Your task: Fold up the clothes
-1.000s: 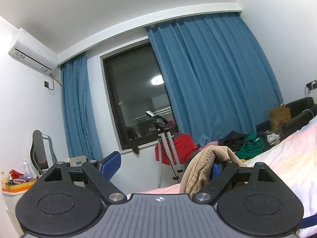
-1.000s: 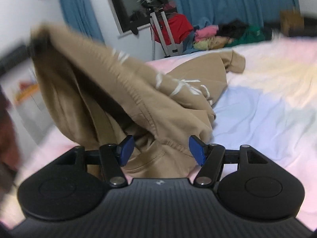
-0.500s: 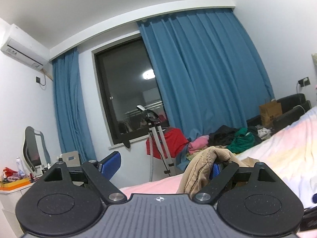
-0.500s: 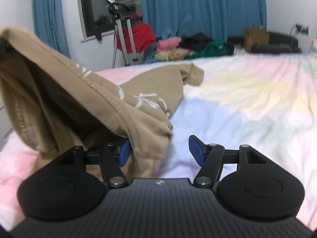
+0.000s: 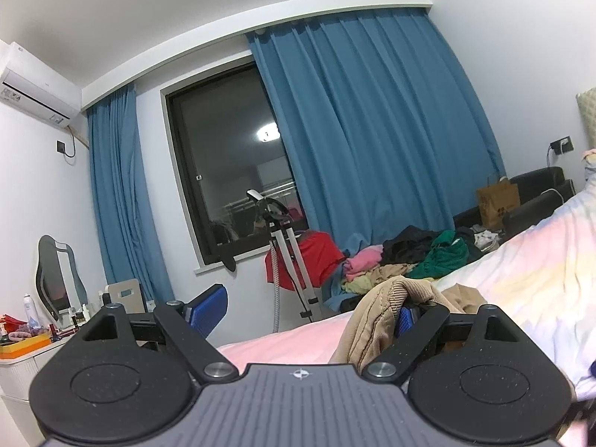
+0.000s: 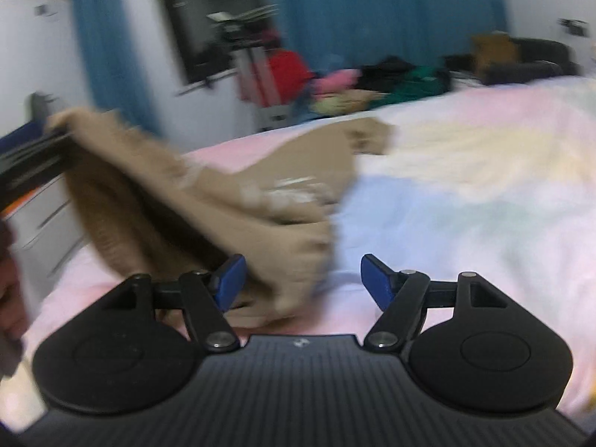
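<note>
A tan sweatshirt [image 6: 231,201] with white print lies partly on the pastel bed [image 6: 465,193]. Its left part is lifted and hangs from the other gripper at the left edge of the blurred right wrist view. My right gripper [image 6: 301,279] is open, low over the bed, with the cloth's hem between and beside its left finger [image 6: 231,279]. In the left wrist view my left gripper [image 5: 301,316] stands wide open; the ribbed tan hem [image 5: 380,309] is draped over its right finger [image 5: 404,320], raised above the bed.
A pile of clothes [image 5: 409,260] lies at the far end of the bed. A tripod stand [image 5: 287,257] and a red garment are under the window. A white dresser [image 5: 22,354] with bottles and a mirror is at left. Black sofa [image 5: 536,193] at right.
My right gripper has opened wider and shifted right along the bed; the cloth now lies mostly left of it. The left gripper has tilted slightly, still carrying the hem.
</note>
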Available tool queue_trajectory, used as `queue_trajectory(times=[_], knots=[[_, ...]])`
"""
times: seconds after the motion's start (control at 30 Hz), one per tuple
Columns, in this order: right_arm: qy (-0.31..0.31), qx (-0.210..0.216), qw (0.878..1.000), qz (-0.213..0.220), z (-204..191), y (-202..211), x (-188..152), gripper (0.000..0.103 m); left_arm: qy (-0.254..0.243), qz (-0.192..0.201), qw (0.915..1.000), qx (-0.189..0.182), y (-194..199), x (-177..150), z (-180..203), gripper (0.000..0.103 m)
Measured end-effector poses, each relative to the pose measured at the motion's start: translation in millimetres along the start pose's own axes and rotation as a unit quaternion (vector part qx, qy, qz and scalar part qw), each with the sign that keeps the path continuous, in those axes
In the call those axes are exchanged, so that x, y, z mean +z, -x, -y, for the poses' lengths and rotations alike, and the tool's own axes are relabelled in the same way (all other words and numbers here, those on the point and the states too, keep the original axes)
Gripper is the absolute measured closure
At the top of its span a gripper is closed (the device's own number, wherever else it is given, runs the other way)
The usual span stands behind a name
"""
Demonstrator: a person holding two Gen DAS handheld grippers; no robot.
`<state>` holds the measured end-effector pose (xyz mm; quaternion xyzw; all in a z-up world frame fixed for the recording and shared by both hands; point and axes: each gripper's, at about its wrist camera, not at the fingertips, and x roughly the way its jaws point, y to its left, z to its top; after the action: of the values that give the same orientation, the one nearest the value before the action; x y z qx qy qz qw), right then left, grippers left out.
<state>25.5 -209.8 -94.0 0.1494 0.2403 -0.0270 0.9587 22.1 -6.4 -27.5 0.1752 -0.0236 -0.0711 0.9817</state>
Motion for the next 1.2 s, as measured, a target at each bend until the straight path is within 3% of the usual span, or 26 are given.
queue_trajectory(times=[0.17,0.33,0.4,0.47,0.53,0.63,0.77,1.0,1.2], knots=[[-0.013,-0.039,0.999,-0.007,-2,-22,-4,0.034,0.005,-0.003,1.0000,0.002,-1,0,0,0.014],[-0.026,-0.079,0.996,-0.013,-5,-44,-9,0.033,-0.008,-0.031,0.9995,-0.005,-9,-5,2,0.014],[-0.081,-0.064,0.995,-0.010,14,-39,-10,0.045,-0.017,-0.050,0.9984,-0.021,-14,-6,3,0.014],[-0.102,-0.053,0.993,0.009,20,-31,-7,0.076,-0.049,-0.063,0.9956,-0.050,-14,-7,8,0.014],[-0.111,-0.036,0.993,0.031,21,-25,-4,0.089,-0.080,-0.068,0.9918,-0.074,-10,-9,8,0.014],[-0.108,-0.015,0.992,0.070,17,-13,1,0.091,-0.106,-0.093,0.9831,-0.117,-2,-18,7,0.013],[-0.094,-0.006,0.990,0.108,12,0,8,0.091,-0.162,-0.115,0.9634,-0.180,12,-32,9,0.013],[-0.083,0.000,0.989,0.122,14,4,12,0.091,-0.150,-0.165,0.9301,-0.292,32,-51,-12,0.013],[-0.081,0.009,0.990,0.115,12,3,12,0.091,-0.169,-0.162,0.9187,-0.318,36,-60,-2,0.011]])
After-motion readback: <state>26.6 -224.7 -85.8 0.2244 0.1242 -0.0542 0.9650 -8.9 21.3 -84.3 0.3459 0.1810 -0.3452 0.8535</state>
